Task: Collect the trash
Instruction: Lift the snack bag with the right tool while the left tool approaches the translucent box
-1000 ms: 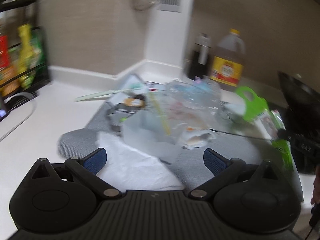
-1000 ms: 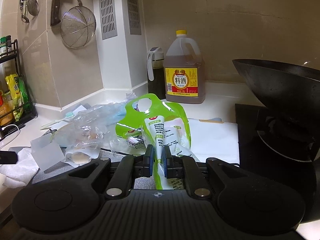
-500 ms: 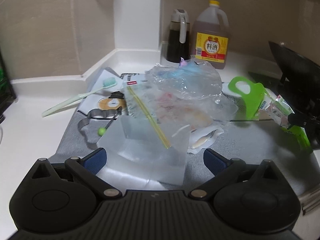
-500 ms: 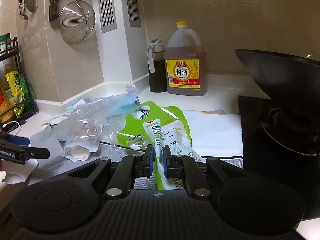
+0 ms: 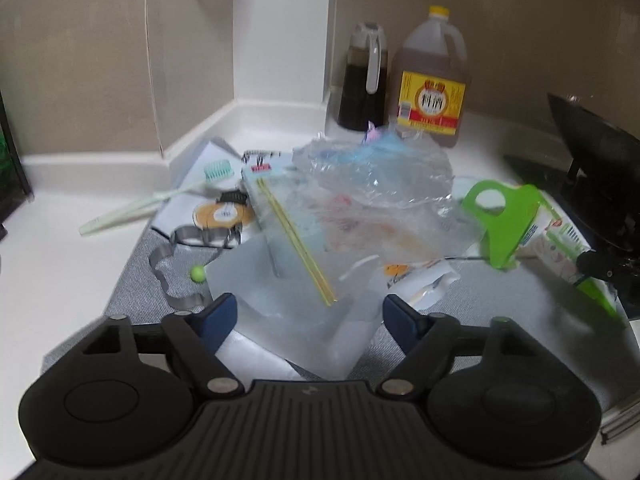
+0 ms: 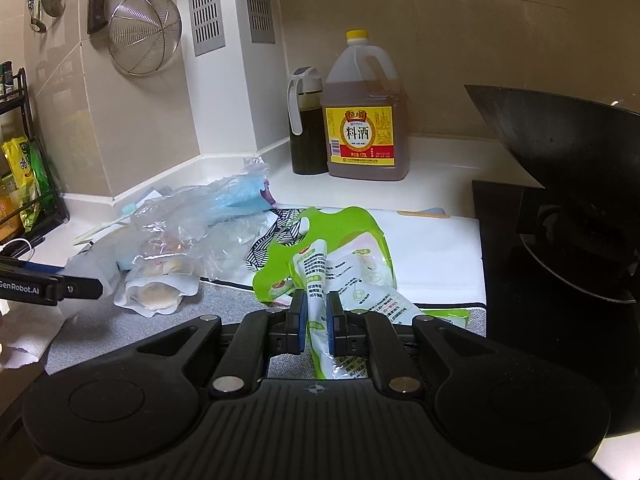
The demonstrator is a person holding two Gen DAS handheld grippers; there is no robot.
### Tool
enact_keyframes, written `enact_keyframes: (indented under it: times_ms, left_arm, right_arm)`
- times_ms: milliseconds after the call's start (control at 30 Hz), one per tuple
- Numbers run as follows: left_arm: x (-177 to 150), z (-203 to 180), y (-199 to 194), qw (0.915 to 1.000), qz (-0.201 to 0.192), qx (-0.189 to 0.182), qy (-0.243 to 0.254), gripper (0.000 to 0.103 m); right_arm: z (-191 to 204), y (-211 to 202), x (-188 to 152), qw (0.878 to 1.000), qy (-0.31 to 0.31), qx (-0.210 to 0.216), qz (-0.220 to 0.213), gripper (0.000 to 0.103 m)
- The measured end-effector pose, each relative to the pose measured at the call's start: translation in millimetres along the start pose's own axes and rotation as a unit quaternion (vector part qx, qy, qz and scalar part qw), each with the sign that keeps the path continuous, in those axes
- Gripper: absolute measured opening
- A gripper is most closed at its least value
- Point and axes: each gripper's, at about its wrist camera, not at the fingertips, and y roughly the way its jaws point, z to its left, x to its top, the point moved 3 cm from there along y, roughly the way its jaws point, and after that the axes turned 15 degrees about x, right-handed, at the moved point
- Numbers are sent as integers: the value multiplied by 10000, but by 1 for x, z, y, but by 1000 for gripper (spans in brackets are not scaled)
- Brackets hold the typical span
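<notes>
Two risks. Left gripper (image 5: 310, 316) jaws closing around frosted zip bag (image 5: 296, 280), pads not yet touching: you may pinch tissue (image 5: 256, 356) beneath bag. Right gripper (image 6: 316, 320) clamps green pouch (image 6: 320, 264); slick film beside bag may slip.

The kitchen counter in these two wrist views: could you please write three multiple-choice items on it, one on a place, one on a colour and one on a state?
1. Where does the toothbrush lie?
A. left of the trash pile
B. inside the wok
C. on top of the jug

2. What colour is the cap of the cooking wine jug?
A. red
B. yellow
C. blue

3. What is the right gripper doing?
A. standing wide open over bare counter
B. clamping a green and white pouch
C. holding a toothbrush

Answers:
1. A, it lies on the white counter at the pile's left edge.
2. B, the cap is yellow in both views.
3. B, the pads squeeze the pouch's folded edge.
</notes>
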Motion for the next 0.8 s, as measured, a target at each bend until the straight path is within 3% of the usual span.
enact_keyframes:
  times_ms: [300,467,567,800]
  left_arm:
    - [3,13,-40,9984,-365,144,-398,71]
    - [1,25,-63,9963,-582,293,-564,71]
    - [-6,28,-57,9965,-414,470,-551,71]
    - [-14,39,-50,9953,-67,456,-857,74]
  right_arm:
    - [3,-15,7,9997,-22,19,-225,11]
    - [5,-20,9,9996,-38,28,-275,11]
    - [7,-20,6,9997,-40,63,-220,11]
    - [10,-25,4,9997,-97,56,-205,11]
